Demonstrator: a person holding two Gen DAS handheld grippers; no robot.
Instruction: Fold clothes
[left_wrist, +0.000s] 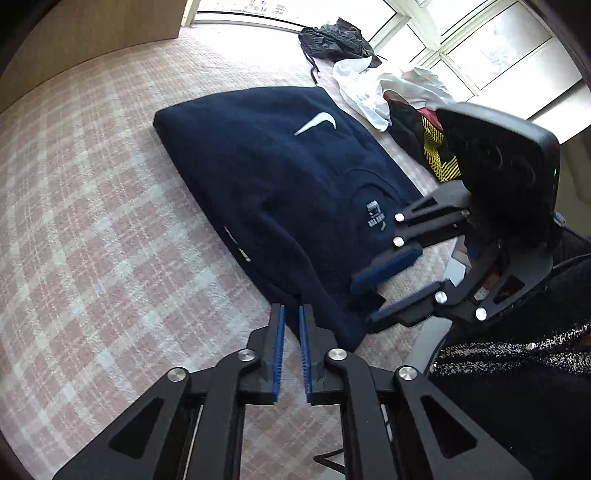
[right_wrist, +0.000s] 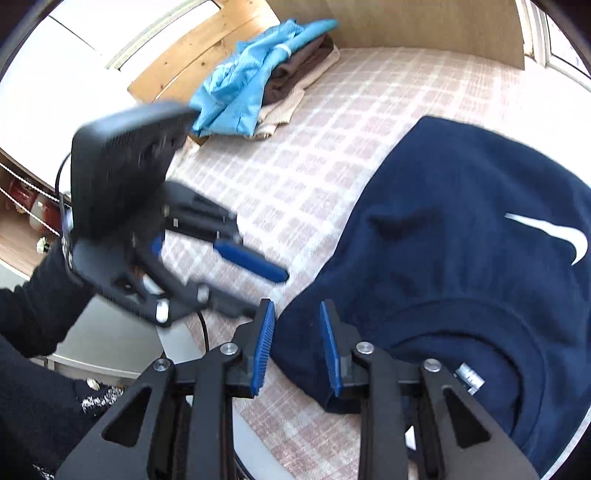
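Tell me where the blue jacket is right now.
In the right wrist view, the blue jacket lies on a small clothes pile at the bed's far edge, upper left of the navy sweatshirt.

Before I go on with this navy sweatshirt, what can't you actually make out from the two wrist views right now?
- Navy sweatshirt: right wrist view cuts off its right side at the lens edge.
- Neck label: left wrist view, print too small to read.
- Left claw: motion-blurred in the right wrist view; one finger partly hidden behind the right claw.
- Unfolded pile: left wrist view, partly hidden behind the right claw's body, garments indistinct.
- Folded stack: right wrist view, lower layers hidden under the blue garment.
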